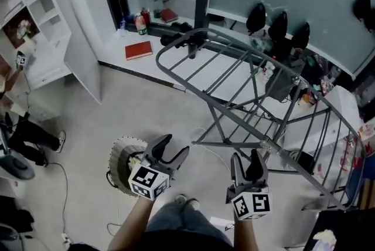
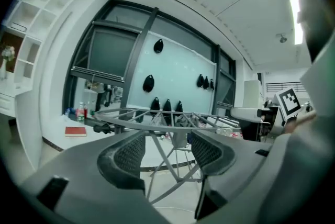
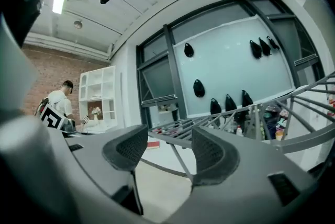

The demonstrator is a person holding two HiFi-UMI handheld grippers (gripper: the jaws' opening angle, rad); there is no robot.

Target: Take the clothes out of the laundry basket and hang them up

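No words, numbers, brand names or signs can be read anywhere in the scene. The only printed marks are black-and-white square code patterns, not lettering, on the back of the left claw and of the right claw. A red book lies on the white ledge by the window; no title can be made out on its cover. The labels on the bottles behind it are too small to read.
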